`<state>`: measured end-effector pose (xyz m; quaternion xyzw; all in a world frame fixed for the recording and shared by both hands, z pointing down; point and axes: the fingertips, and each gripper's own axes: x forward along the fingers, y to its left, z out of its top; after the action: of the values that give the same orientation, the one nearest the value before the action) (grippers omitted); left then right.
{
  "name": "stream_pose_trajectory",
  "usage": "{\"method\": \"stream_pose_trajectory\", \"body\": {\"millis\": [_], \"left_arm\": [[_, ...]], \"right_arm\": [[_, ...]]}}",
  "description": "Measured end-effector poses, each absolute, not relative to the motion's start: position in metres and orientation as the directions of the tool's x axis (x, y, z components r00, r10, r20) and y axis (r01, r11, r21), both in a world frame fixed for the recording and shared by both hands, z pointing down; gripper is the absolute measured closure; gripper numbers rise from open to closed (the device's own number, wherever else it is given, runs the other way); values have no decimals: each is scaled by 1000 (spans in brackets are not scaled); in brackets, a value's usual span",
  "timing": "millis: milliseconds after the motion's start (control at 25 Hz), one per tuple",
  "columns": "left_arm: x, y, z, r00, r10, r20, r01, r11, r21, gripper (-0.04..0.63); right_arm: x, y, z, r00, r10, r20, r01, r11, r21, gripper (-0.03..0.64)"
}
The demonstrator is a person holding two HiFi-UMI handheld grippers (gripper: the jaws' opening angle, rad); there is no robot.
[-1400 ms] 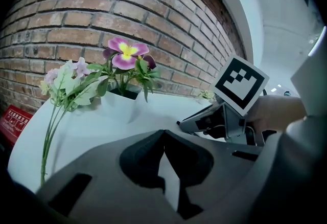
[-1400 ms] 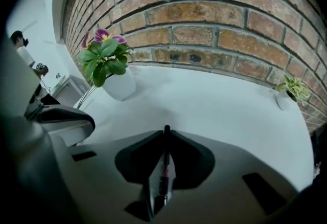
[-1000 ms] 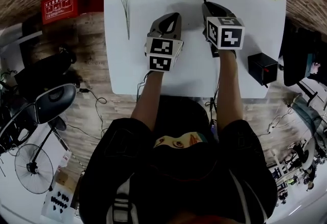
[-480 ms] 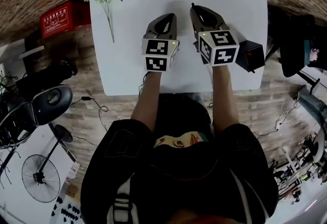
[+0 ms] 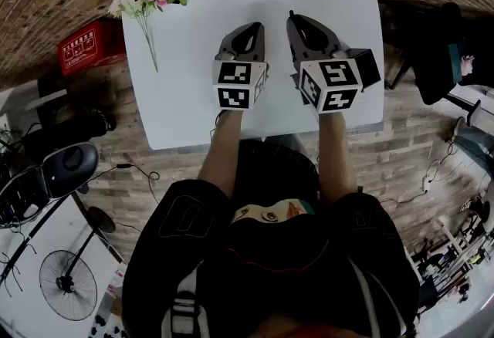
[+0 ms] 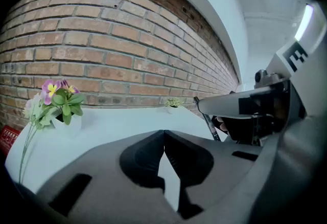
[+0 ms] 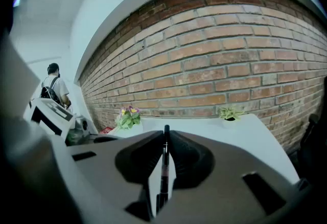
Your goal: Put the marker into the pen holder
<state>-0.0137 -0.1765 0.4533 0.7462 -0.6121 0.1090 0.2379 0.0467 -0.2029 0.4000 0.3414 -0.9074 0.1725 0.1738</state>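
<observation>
Between the right tongs (image 7: 164, 135) sits the marker (image 7: 164, 166), apparently pinched lengthwise.

A smooth, matt white table (image 5: 177, 66) lies before a rough, unpainted red-brick wall (image 7: 230, 54). Over the table, the left claw (image 6: 163, 133) and right claw (image 7: 166, 133) show moulded matt grey plastic, darker and dull on their inner faces. The marker (image 7: 164, 166) between the right claw's faces has a slim dark barrel with a slight plastic sheen. At the table's near edge, the person wears a black cloth shirt (image 5: 193, 251).
</observation>
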Motion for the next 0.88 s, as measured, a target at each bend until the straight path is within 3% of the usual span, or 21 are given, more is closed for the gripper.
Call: {"method": "stream_pose_trajectory", "body": {"millis": [880], "left_arm": [[107,-182,405,347,-862,370,-937,-299,183,594]], "right_arm": [[184,-188,328,-656,-721,223,-753,605,-259,572]]}}
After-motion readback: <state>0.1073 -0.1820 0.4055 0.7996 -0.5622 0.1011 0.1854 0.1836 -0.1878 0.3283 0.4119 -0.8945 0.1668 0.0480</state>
